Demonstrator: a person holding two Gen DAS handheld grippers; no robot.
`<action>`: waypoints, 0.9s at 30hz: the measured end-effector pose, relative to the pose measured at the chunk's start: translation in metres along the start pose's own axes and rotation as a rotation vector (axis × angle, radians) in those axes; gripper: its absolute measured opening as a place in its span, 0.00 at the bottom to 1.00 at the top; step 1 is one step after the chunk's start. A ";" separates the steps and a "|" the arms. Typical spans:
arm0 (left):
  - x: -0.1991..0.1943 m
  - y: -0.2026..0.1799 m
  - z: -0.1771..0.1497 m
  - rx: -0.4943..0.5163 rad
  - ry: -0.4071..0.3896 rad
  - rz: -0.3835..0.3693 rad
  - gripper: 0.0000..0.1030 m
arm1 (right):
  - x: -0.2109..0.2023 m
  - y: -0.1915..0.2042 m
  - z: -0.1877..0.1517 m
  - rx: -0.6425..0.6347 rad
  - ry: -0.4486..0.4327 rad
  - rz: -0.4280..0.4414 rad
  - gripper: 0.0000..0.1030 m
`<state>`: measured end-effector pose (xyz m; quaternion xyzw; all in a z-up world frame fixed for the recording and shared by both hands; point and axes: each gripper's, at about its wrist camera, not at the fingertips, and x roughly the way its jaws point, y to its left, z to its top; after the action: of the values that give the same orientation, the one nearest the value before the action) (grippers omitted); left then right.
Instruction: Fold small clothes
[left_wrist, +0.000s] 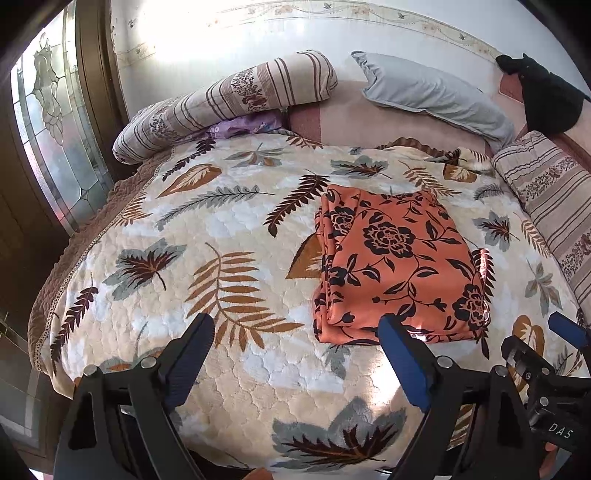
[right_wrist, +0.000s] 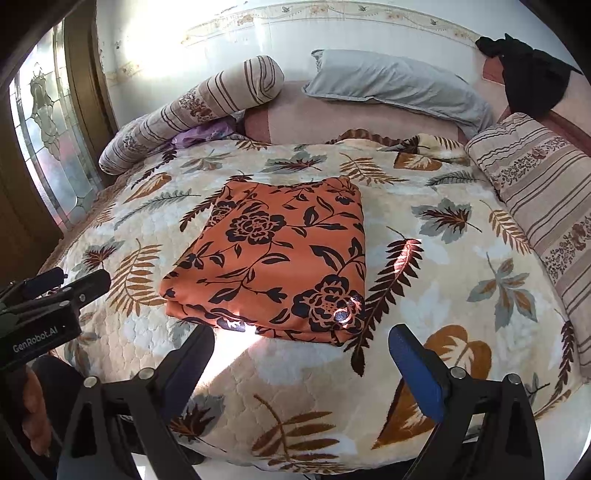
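An orange garment with a black flower print (left_wrist: 399, 258) lies folded into a neat rectangle on the leaf-patterned bedspread (left_wrist: 229, 236); it also shows in the right wrist view (right_wrist: 280, 258). My left gripper (left_wrist: 295, 328) is open and empty, hovering just short of the garment's near edge, to its left. My right gripper (right_wrist: 301, 339) is open and empty, right at the garment's near edge. The right gripper also shows at the right edge of the left wrist view (left_wrist: 546, 354), and the left gripper at the left of the right wrist view (right_wrist: 62, 288).
A striped bolster (left_wrist: 221, 103), a grey pillow (left_wrist: 436, 92) and a striped cushion (left_wrist: 546, 206) line the back and right of the bed. A dark cloth (left_wrist: 546, 96) hangs at the back right. A glass-panelled door (left_wrist: 55, 129) stands at the left.
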<state>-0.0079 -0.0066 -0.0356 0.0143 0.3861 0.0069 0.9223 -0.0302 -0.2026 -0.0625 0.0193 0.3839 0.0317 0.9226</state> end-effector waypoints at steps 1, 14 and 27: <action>-0.001 0.000 0.000 -0.001 -0.002 0.000 0.88 | -0.001 0.000 0.000 -0.002 -0.002 0.003 0.94; -0.009 0.002 0.002 -0.009 -0.029 -0.016 0.88 | -0.004 0.003 0.002 -0.011 -0.006 -0.018 0.94; -0.012 0.002 0.006 -0.022 -0.054 -0.037 0.88 | -0.002 0.003 0.009 -0.012 -0.005 -0.024 0.94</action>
<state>-0.0117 -0.0050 -0.0232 -0.0029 0.3609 -0.0065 0.9326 -0.0248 -0.2002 -0.0546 0.0094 0.3816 0.0229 0.9240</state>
